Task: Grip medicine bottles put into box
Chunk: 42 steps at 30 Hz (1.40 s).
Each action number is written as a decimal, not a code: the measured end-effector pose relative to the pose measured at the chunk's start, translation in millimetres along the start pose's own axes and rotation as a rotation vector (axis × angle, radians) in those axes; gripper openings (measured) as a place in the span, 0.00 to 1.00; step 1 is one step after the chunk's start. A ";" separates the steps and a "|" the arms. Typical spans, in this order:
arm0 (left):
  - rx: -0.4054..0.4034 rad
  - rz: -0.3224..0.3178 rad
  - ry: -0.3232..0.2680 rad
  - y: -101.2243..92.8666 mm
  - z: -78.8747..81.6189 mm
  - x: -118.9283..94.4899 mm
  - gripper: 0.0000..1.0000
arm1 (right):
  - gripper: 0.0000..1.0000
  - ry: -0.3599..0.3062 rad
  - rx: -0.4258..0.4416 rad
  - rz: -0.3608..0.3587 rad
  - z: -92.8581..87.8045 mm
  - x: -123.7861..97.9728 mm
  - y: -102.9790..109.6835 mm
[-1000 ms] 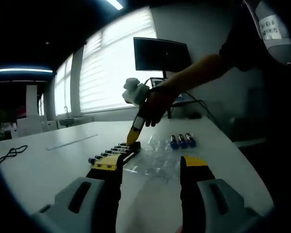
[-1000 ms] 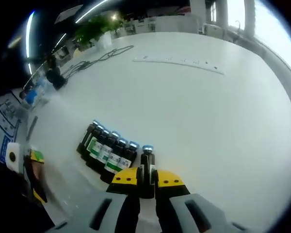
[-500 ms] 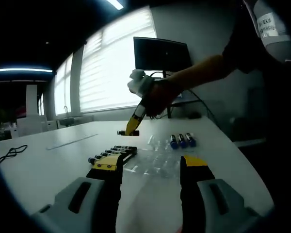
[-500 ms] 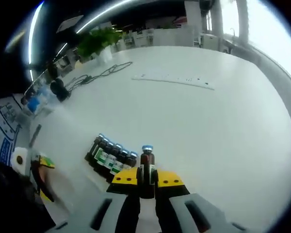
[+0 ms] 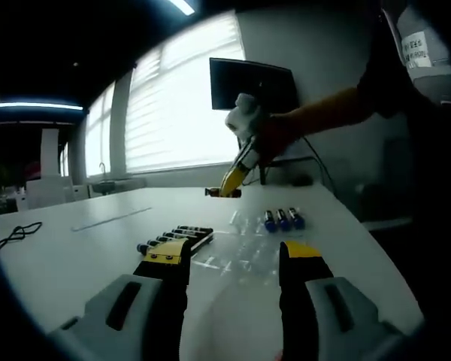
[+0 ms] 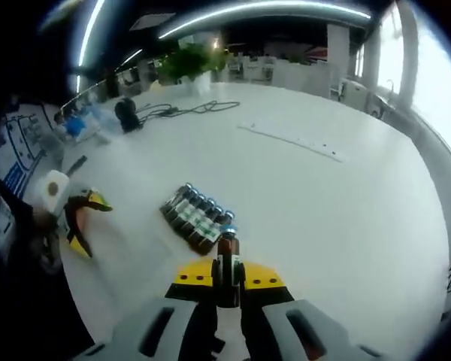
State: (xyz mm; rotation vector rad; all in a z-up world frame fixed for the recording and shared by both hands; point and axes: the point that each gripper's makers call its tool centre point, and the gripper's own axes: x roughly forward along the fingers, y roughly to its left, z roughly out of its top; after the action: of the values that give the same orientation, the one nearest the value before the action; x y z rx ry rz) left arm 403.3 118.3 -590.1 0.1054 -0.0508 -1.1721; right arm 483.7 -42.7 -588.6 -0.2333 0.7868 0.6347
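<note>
Right gripper pinching medicine bottle, now lifted off row of bottles on table, heading toward clear tray. Left gripper spread, idle. Placement comes next, I judge.

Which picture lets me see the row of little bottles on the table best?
The right gripper view: it looks down on the row of bottles, so their caps and green labels show. The left gripper view shows the same row low and sideways, small and dark, beside its own jaw.
</note>
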 end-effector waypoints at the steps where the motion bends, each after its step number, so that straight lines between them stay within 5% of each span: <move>1: 0.005 0.001 0.001 -0.2 -0.2 0.0 0.40 | 0.07 -0.006 -0.021 0.008 -0.1 -1.7 2.0; 7: -0.011 0.006 -0.005 2.6 0.6 -1.0 0.40 | 0.07 -0.004 -0.231 0.059 -3.7 -6.8 14.3; 16: -0.023 0.012 -0.009 4.7 1.0 -1.8 0.40 | 0.07 0.008 -0.346 0.100 -15.0 -10.4 29.9; 27: -0.009 0.007 -0.005 2.3 0.5 -1.8 0.40 | 0.07 0.033 -0.615 0.160 -28.6 -11.9 41.1; 42: -0.052 -0.046 -0.020 -9.3 3.7 -2.6 0.40 | 0.07 0.038 -0.732 0.256 -39.4 -8.9 43.5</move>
State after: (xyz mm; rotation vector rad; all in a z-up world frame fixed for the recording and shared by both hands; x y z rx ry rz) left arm 393.4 116.9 -587.4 0.0495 -0.0361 -1.2198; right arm 429.3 -28.9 -608.0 -0.8220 0.5967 1.1524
